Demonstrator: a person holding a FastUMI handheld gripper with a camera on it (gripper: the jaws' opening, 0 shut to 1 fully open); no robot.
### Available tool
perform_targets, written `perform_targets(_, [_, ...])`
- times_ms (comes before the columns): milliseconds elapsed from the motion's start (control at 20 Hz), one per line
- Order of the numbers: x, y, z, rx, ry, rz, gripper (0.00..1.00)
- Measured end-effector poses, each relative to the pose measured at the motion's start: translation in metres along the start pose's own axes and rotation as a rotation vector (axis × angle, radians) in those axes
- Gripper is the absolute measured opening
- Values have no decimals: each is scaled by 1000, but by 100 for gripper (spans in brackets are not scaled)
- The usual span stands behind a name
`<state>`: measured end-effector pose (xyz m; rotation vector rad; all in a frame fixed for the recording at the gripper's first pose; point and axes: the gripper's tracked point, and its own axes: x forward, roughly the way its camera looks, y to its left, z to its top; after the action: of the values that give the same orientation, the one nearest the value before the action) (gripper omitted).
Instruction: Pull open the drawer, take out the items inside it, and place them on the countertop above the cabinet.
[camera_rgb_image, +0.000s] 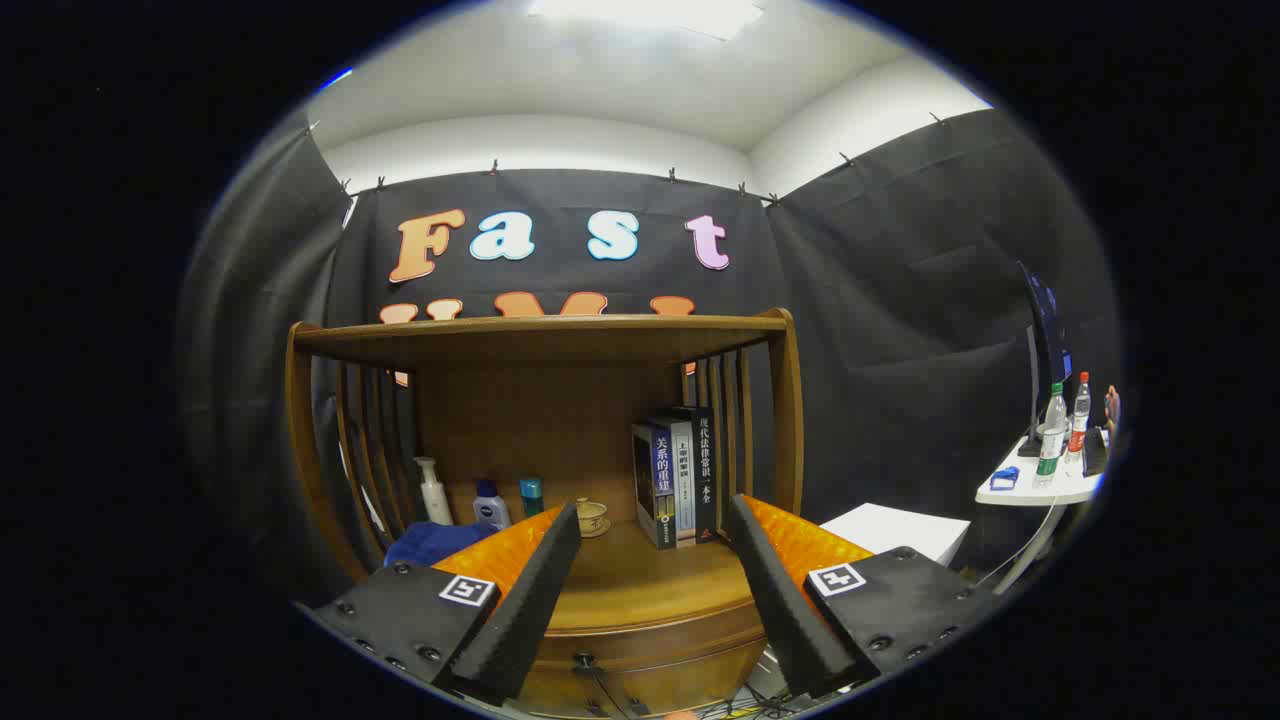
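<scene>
My gripper (655, 520) is open, with nothing between its fingers, and hovers in front of a wooden cabinet. Between and below the fingers lies the cabinet's curved countertop (640, 590). Under that is the drawer front (650, 665), closed, with a small dark knob (584, 661) near the left finger's base. The drawer's contents are hidden.
On the countertop under a wooden shelf (540, 335) stand several books (675, 480), a small cup on a saucer (590, 517), a white bottle (433, 492), two small bottles (490, 503) and a blue cloth (435, 542). A white box (895, 530) and a side table with bottles (1050, 485) are to the right.
</scene>
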<state>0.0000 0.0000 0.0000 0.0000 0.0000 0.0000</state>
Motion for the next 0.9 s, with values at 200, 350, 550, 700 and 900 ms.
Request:
perform_targets(200, [0,0,-1,0,1,-1,98])
perform_targets(350, [0,1,-1,0,-1,1,98])
perform_targets(550, [-2,1,-4,-2,4,3,98])
perform_targets(700, [-2,0,-3,-1,3,0,98])
perform_targets(900, [-4,0,-2,3,-2,-1,98])
